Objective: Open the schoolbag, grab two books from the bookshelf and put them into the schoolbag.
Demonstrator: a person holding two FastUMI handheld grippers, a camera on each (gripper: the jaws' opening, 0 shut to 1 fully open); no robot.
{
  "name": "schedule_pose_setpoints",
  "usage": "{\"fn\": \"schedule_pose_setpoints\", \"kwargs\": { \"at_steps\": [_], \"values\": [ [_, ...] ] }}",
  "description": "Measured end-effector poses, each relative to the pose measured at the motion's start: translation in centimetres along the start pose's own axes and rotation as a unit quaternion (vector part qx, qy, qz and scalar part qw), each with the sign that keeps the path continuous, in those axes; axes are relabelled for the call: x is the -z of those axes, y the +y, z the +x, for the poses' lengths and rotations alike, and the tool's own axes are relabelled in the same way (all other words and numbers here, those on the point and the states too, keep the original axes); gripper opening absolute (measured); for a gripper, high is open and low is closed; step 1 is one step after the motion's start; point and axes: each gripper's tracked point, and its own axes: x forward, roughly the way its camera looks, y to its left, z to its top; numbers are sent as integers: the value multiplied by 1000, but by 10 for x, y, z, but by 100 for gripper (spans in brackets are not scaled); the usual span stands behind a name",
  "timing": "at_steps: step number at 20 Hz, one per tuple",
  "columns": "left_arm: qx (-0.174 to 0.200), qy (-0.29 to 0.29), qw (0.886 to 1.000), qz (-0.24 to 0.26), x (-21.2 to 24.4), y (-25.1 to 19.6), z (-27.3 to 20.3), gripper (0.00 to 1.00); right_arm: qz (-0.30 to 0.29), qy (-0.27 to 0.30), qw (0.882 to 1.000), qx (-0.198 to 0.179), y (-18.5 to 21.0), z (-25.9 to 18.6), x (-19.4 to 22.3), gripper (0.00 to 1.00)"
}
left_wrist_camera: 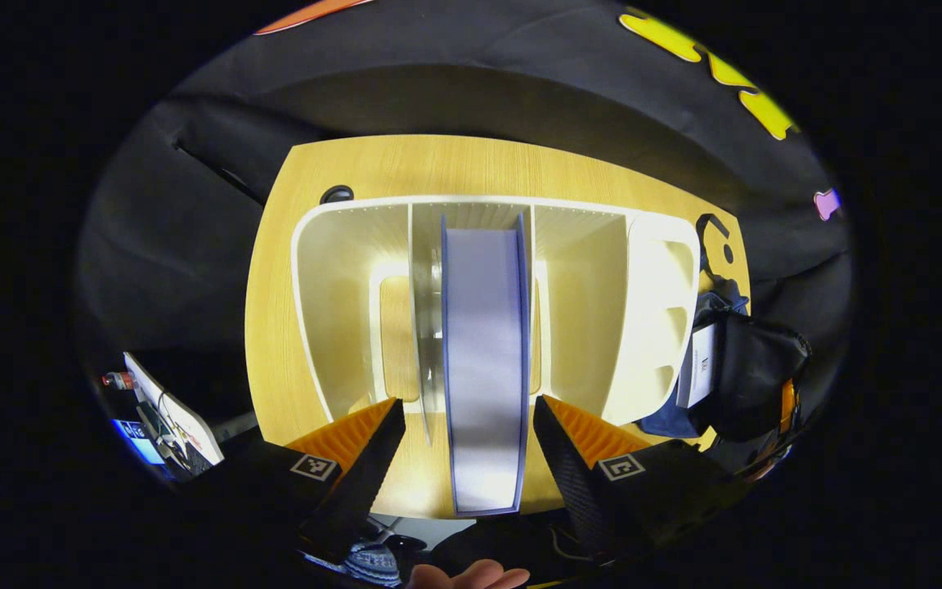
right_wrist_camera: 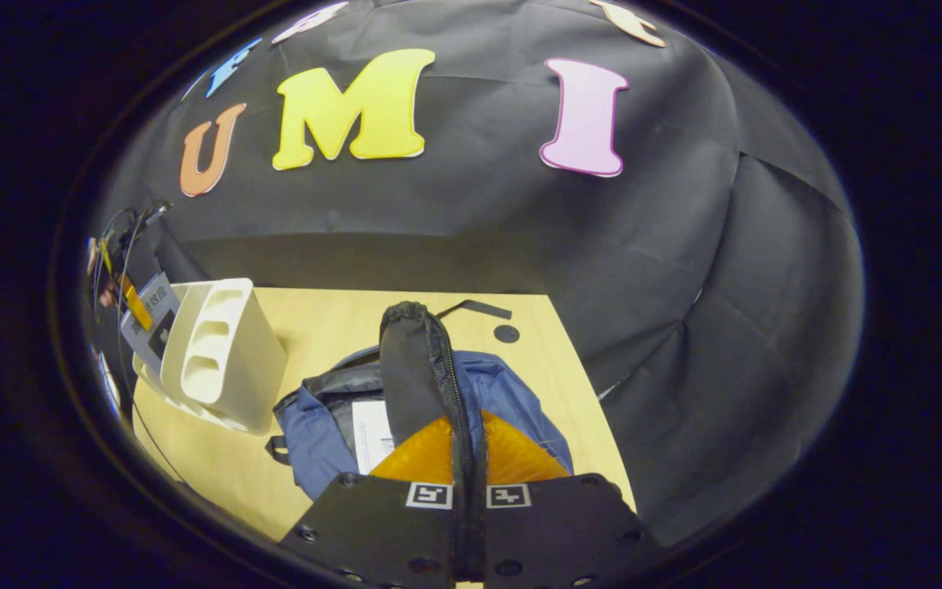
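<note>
A pale blue-edged book [left_wrist_camera: 483, 368] is standing upright in the middle slot of the white bookshelf [left_wrist_camera: 659, 327] on the table [left_wrist_camera: 275, 270]. The left tongs [left_wrist_camera: 467, 446] are hanging wide open, one finger on either side of the book, not touching it. Right of the bookshelf, the right tongs [right_wrist_camera: 467, 458] are pinching the black zippered flap [right_wrist_camera: 422, 368] of the blue schoolbag [right_wrist_camera: 512, 401], holding it up with a white sheet [right_wrist_camera: 373, 446] showing inside.

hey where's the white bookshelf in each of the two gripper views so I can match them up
Left gripper view: the white bookshelf spans the centre, seen from above, a book standing in it between the open fingers of the left gripper.
Right gripper view: its end panel stands at the left edge.
Shared landmark: the schoolbag beside that end panel.
</note>
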Motion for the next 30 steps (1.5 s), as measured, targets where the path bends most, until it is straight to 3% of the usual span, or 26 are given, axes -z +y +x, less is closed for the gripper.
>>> {"fn": "schedule_pose_setpoints", "kwargs": {
  "at_steps": [6,12,15,19,25,30],
  "values": [
    [-32,9,999,16,1,3,12,89,-7,0,1000,-2,1,4,2,0],
    [-49,25,998,-1,8,6,22,66,-1,-1,1000,-4,-5,5,7,0],
    [-50,29,998,-8,9,5,23,48,2,-2,1000,-7,-7,5,8,0],
    [-49,17,998,-26,17,6,6,46,3,-2,1000,-13,-9,7,9,0],
    [-26,-38,999,-14,61,17,-78,46,12,0,1000,-23,-6,7,9,2],
    [49,-115,991,-56,81,6,-146,43,25,1,999,-26,-5,7,9,0]
  ]
}}
